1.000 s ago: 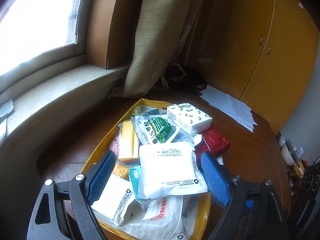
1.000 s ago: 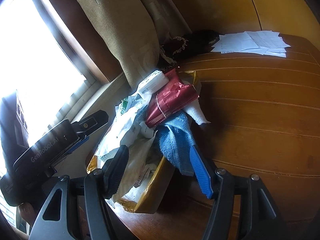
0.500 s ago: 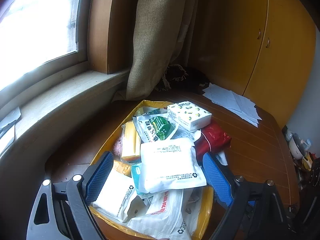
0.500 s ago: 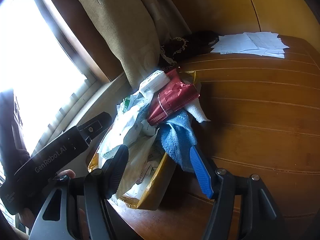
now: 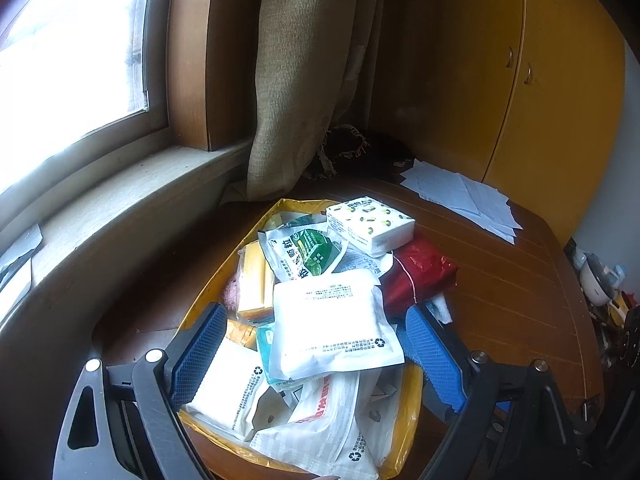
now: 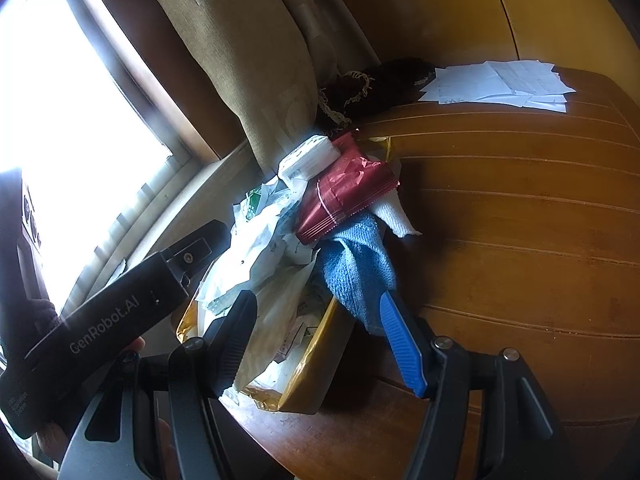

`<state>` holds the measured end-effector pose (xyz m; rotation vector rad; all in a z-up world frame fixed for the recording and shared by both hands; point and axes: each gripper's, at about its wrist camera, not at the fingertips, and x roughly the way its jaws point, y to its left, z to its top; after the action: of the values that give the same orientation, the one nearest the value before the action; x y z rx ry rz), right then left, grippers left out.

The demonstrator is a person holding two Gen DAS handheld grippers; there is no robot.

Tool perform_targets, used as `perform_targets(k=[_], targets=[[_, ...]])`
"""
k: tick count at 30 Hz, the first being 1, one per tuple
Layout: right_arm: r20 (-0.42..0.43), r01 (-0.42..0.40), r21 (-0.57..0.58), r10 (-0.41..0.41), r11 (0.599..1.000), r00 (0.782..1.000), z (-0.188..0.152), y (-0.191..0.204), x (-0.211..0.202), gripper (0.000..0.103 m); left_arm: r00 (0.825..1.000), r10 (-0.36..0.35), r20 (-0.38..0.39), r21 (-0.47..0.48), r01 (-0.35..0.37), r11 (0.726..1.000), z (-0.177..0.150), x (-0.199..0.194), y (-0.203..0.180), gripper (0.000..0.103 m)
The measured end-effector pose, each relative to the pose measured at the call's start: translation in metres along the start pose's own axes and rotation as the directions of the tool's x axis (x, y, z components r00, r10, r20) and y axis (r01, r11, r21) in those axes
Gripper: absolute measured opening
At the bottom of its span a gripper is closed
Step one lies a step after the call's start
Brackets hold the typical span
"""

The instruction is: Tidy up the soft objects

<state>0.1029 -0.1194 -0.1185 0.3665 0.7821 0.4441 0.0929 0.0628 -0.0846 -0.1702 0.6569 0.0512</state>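
Hand-held gripper (image 5: 312,350) over white pouch (image 5: 330,322)

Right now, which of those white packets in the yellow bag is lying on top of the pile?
The flat square white packet with small black print and a recycling mark at its corner; the other white packets lie partly beneath it.

Left hand-held gripper (image 5: 316,354) rolled slightly; in its view, window, sill and curtain (image 5: 304,80) swung toward upright, and yellow bag (image 5: 412,408) of packets sat a little higher between its wide-set jaws. In right view, left hand-held gripper's black body (image 6: 116,316) pushed further into frame toward pile, fingertip (image 6: 138,345) showing beneath it. No packet shifted in bag.
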Motion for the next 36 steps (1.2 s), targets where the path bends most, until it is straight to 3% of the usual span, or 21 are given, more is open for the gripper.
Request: perform_targets(k=[36], targets=[[-0.009,0.014,0.002,-0.014,1.000,1.000,-0.0043,0.0049,-0.0005,0.065,1.000,0.001,-0.013,0.001,-0.001,1.000,-0.0061,0.0012,0.0020,0.093]])
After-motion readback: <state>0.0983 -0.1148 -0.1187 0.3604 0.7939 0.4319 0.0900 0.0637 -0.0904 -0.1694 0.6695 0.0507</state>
